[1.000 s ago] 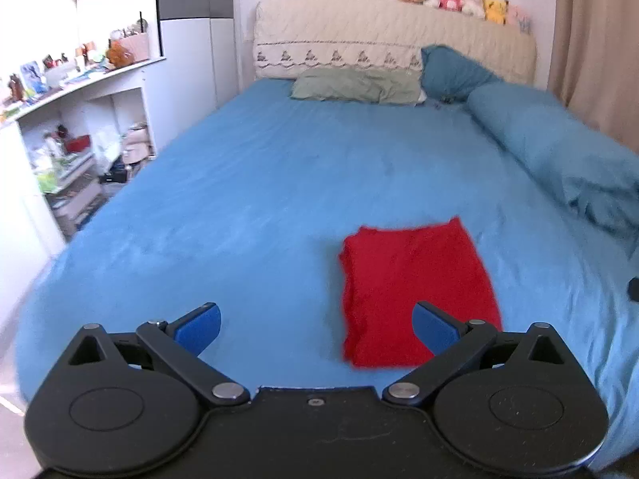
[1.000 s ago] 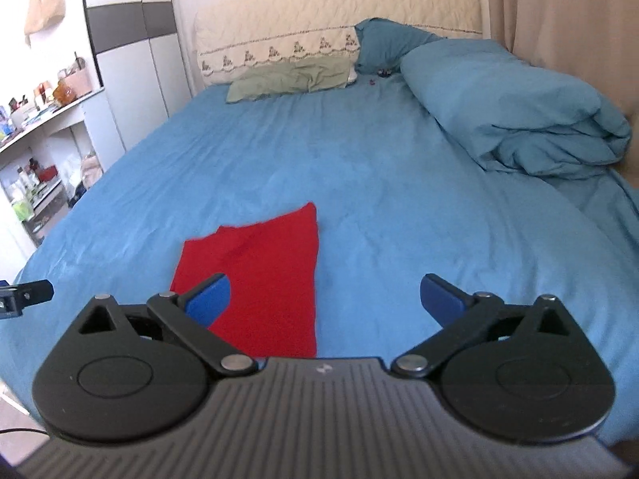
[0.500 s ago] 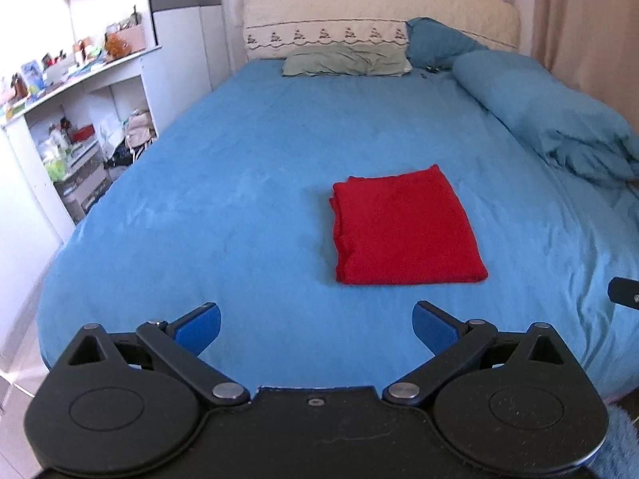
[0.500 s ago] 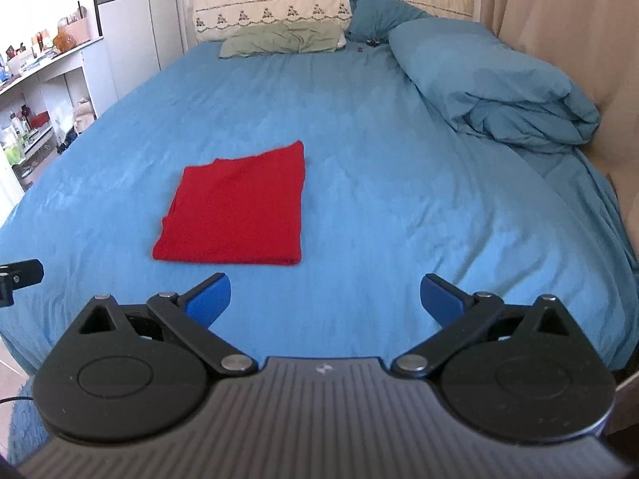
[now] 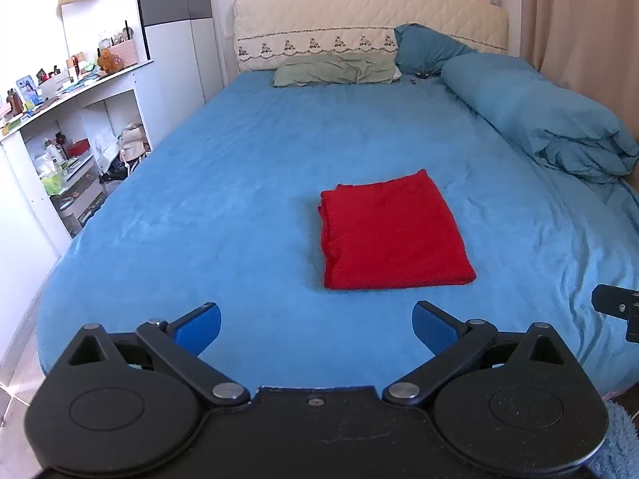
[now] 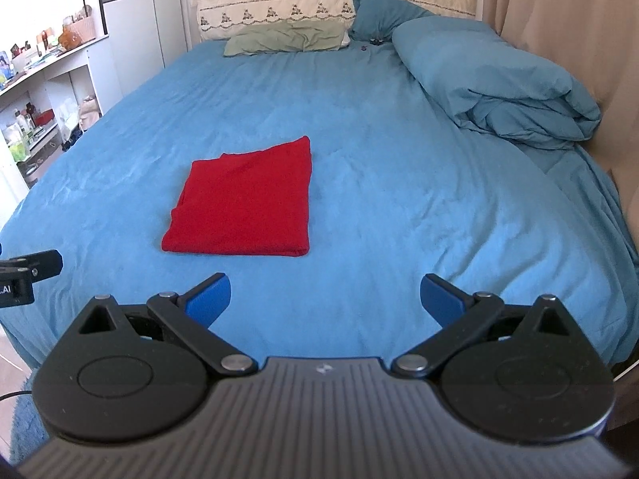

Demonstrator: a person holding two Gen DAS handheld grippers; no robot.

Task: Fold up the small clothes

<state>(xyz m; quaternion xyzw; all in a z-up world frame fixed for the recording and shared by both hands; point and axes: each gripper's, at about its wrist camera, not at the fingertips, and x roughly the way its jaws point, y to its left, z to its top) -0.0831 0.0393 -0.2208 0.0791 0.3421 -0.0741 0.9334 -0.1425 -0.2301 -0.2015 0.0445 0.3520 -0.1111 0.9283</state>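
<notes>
Lying folded flat on the bed [image 5: 239, 183], near its foot: red cloth [image 5: 393, 231], a neat rectangle, touched by nothing. Hovering short of it, apart from it, over the foot edge: left gripper [image 5: 315, 327] and right gripper [image 6: 325, 293], both jaws spread wide, holding nothing. Sitting bunched at the right side: duvet [image 6: 503, 80].

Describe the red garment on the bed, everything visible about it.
The red garment is plain bright red soft-looking fabric, folded into a neat, roughly rectangular flat stack. Layered edges show along its left side, the near edge is a smooth fold. It lies flat on the blue bedsheet, nearer the foot of the bed. Nothing else touches it; both grippers are apart from it.
</notes>
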